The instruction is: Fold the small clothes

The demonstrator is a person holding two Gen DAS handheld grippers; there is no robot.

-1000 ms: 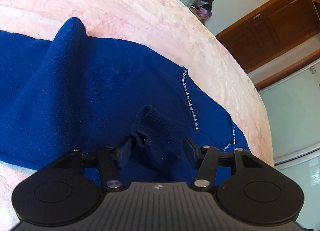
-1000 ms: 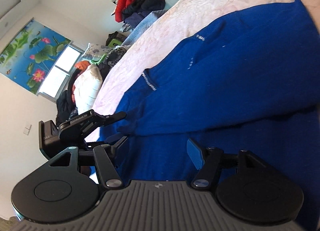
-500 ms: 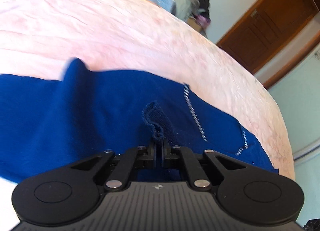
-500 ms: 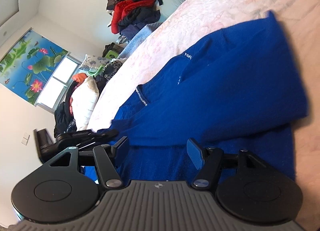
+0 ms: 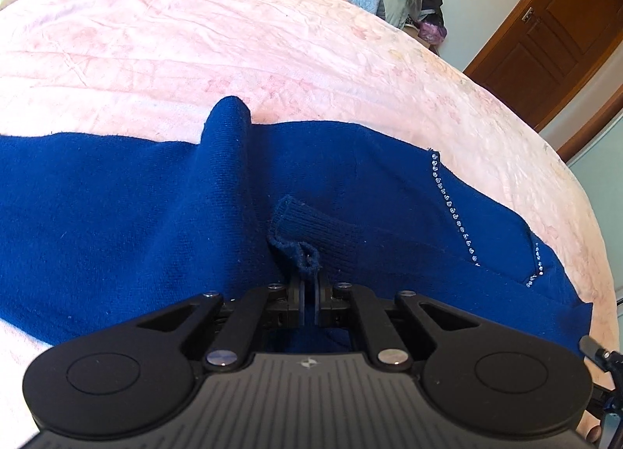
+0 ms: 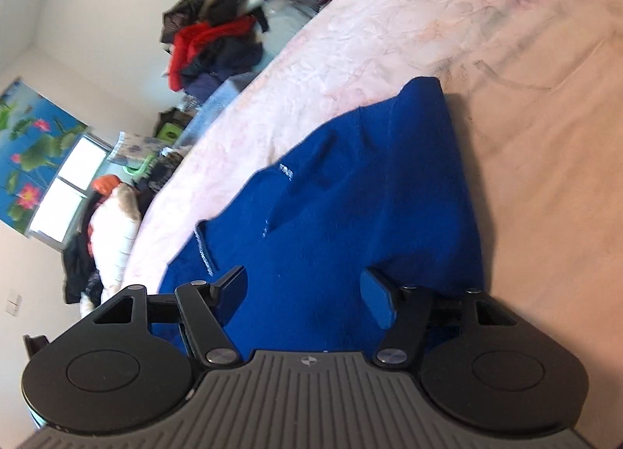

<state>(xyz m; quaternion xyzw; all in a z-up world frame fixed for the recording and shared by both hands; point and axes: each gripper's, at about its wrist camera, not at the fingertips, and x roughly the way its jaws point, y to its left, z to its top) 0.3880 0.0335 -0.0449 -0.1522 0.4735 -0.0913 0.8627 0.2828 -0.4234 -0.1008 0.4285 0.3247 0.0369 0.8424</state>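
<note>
A dark blue knit sweater [image 5: 117,207] with a line of small rhinestones [image 5: 451,211] lies spread on the pink bed cover [image 5: 194,40]. My left gripper [image 5: 309,285] is shut on the ribbed sleeve cuff [image 5: 307,231], which lies over the sweater's body. A raised fold of fabric [image 5: 229,118] stands beyond it. In the right wrist view the same sweater [image 6: 350,192] lies below my right gripper [image 6: 305,293], which is open and empty just above the cloth.
A heap of clothes [image 6: 218,40] sits at the far end of the bed, with a white pillow [image 6: 113,231] near a window. A brown wooden door [image 5: 545,28] stands past the bed's right edge. Bare bed cover [image 6: 545,137] lies to the right of the sweater.
My left gripper closed on the sleeve cuff and pulled back, drawing it along. My right gripper stayed open and swung, so that the sweater's edge now shows.
</note>
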